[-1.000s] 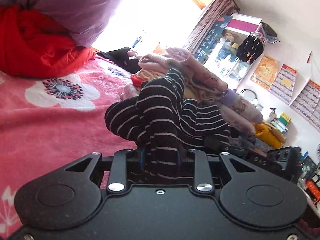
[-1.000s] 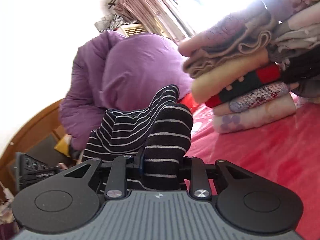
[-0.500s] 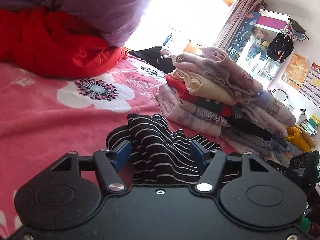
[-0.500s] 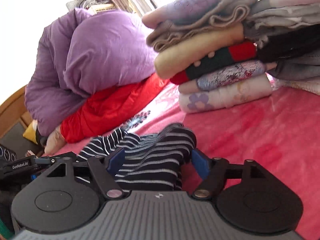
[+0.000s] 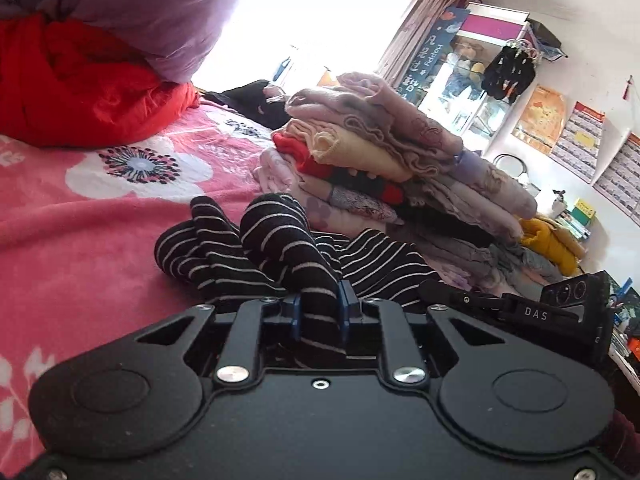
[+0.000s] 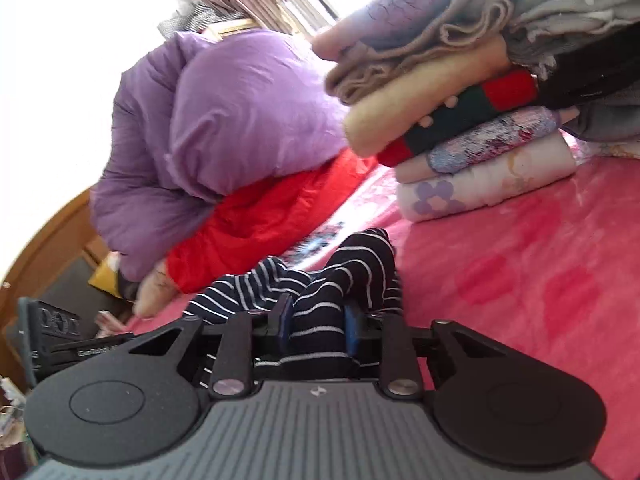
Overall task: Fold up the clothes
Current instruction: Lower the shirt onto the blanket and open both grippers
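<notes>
Left gripper (image 5: 319, 309): jaws just closed, clamped on a bunched fold of the striped garment (image 5: 280, 240), which lies crumpled on the pink bedspread (image 5: 80, 216) in front of the folded stack (image 5: 384, 160). Right gripper (image 6: 318, 322): likewise just closed, clamped on it. Risk: thick bunches grabbed, not edges; lifting may give a lopsided fold.

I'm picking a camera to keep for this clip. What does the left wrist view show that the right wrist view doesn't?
Only the left wrist view shows the glass display cabinet and wall calendars. Only the right wrist view shows the wooden bed frame. Both show the black white-striped knit garment pinched in each tool, the stack of folded clothes, the purple puffy quilt and the pink floral blanket.
</notes>
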Motion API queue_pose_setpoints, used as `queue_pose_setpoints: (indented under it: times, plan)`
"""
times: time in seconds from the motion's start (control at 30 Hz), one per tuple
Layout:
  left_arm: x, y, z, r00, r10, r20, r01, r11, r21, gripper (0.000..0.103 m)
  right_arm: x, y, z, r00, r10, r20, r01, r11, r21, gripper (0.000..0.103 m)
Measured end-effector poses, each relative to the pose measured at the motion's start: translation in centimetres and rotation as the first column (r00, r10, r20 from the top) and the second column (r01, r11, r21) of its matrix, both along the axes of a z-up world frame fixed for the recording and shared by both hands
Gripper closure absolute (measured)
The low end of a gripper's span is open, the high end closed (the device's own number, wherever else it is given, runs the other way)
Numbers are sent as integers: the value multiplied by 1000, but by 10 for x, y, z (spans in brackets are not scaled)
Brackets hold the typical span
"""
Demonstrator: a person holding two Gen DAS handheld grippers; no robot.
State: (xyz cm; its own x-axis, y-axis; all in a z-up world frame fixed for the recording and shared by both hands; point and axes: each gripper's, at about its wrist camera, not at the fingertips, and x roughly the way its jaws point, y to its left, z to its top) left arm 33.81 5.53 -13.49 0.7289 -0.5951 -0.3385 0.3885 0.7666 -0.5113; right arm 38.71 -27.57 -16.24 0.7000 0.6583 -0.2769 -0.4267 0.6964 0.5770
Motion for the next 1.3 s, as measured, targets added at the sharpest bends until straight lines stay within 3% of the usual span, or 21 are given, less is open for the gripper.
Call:
queue_pose_setpoints:
  times: [0.17,0.27,0.37,0.57,0.77,0.83,0.93,1.03,1.1,1.23,1.3]
  plan:
    - [-48,-7,4,999,-35,11,34,998,45,88,-42,-7,7,997,77,3,-77,996,51,75]
    - [-73,-9,-2,1000,-27,-12,27,998,65,88,-67,-5,11,996,91,7,-91,995,32,72]
    - [-98,-16,-7,999,-25,-26,28,990,138,88,-97,-2,10,994,107,-7,-107,994,7,66]
    - [-138,-15,-11,997,3,-82,13,981,196,82,-153,8,5,989,133,-66,-140,984,-109,34]
    - [-180,-1,-18,975,91,-201,-40,968,247,60,-204,10,-6,979,148,-140,-183,939,-290,30]
    - [-189,14,-23,956,135,-260,-83,976,201,57,-220,7,-8,975,156,-156,-201,919,-339,27]
    - [-201,37,-28,927,168,-335,-164,986,38,52,-241,-1,-8,970,162,-183,-219,908,-357,24]
    - [-207,45,-33,909,158,-386,-220,968,-121,47,-246,-22,-8,969,127,-212,-174,959,-224,20]
    - [-205,38,-35,904,160,-397,-239,958,-160,45,-243,-34,-11,966,85,-242,-118,986,-122,18]
    - [-195,9,-38,918,142,-372,-204,970,-132,45,-224,-47,-30,945,-24,-326,46,997,59,21]
    - [-191,-8,-40,929,150,-338,-181,982,-61,45,-213,-45,-45,924,-44,-380,97,988,122,26]
